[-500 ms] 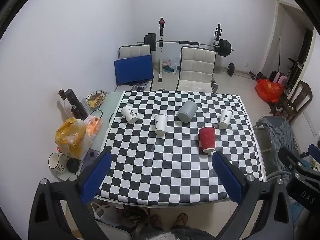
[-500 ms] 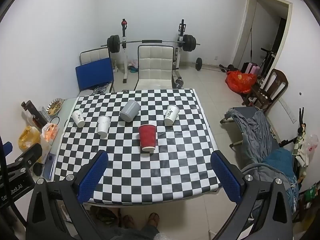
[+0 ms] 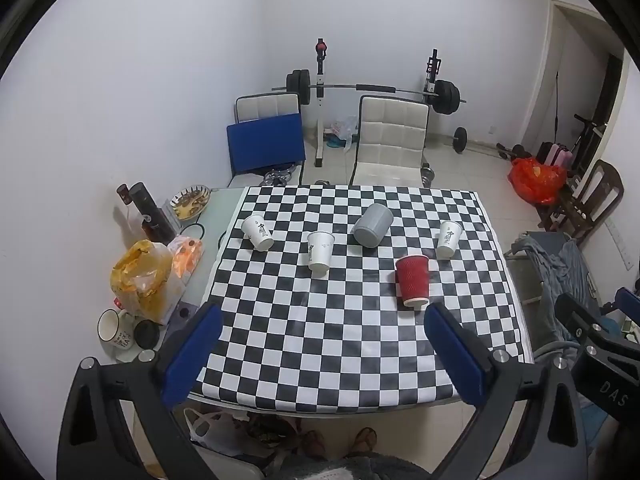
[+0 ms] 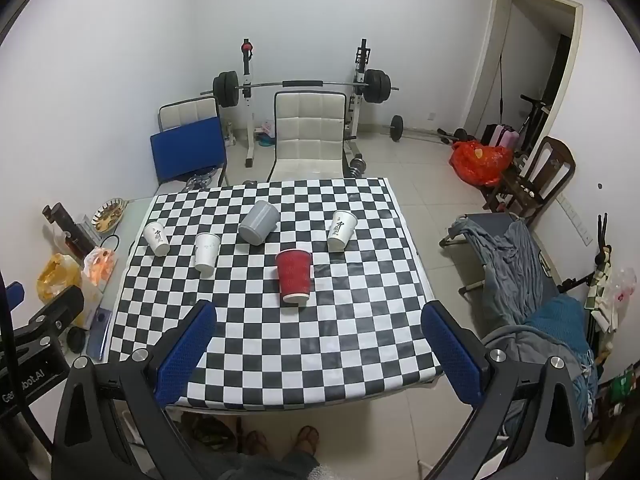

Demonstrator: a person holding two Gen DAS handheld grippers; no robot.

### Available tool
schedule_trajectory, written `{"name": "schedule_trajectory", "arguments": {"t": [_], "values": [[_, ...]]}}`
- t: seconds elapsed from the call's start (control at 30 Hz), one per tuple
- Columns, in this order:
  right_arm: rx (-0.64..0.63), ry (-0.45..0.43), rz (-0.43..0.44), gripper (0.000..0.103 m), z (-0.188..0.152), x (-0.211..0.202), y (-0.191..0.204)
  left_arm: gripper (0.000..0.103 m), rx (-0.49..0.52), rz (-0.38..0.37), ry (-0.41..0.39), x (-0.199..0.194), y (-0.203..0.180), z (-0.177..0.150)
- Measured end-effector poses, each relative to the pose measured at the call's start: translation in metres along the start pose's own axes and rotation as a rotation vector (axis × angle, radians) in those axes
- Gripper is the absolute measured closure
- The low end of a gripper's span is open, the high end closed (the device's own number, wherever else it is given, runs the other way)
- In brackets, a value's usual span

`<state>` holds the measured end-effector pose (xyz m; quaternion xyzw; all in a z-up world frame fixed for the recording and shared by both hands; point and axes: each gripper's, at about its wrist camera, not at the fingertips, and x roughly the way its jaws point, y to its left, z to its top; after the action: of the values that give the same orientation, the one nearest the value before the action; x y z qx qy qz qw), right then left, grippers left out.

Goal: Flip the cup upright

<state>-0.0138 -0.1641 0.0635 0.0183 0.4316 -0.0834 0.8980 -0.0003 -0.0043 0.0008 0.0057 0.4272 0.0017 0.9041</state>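
Several cups stand on the checkered table (image 3: 340,340), all with the wide end up as seen from above. A red ribbed cup (image 3: 413,285) (image 4: 295,276) is nearest. A grey cup (image 3: 373,225) (image 4: 259,222) is behind it. Three white paper cups stand around: left (image 3: 257,232) (image 4: 157,238), middle (image 3: 320,251) (image 4: 206,252), right (image 3: 448,239) (image 4: 341,230). My left gripper (image 3: 320,360) is open and empty, high above the table's near edge. My right gripper (image 4: 318,356) is open and empty, also high above the near edge.
A side shelf on the left holds a yellow bag (image 3: 140,276), a mug (image 3: 114,330), a dark bottle (image 3: 150,212) and a bowl (image 3: 192,202). Chairs (image 3: 390,140) and a barbell rack (image 3: 372,88) stand behind the table. A cot with clothes (image 4: 520,264) is to the right.
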Motion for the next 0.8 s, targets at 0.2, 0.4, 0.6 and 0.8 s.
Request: {"name": "schedule_trajectory", "arguments": {"t": [0.2,0.4,0.6,0.8], "values": [[-0.001,0.001,0.001,0.000,0.000,-0.002,0.000,0.000,0.001,0.001,-0.002,0.000,0.000,0.000],[-0.002,0.001,0.004,0.000,-0.001,-0.004,0.000,0.000,-0.001,-0.005,0.009,-0.003,0.000,0.004],[-0.002,0.000,0.004,0.000,-0.001,-0.005,0.000,0.000,-0.001,-0.005,0.008,-0.003,-0.001,0.003],[-0.007,-0.005,0.000,0.000,-0.001,-0.007,0.000,0.000,0.000,-0.007,0.004,-0.014,-0.003,0.004]]}}
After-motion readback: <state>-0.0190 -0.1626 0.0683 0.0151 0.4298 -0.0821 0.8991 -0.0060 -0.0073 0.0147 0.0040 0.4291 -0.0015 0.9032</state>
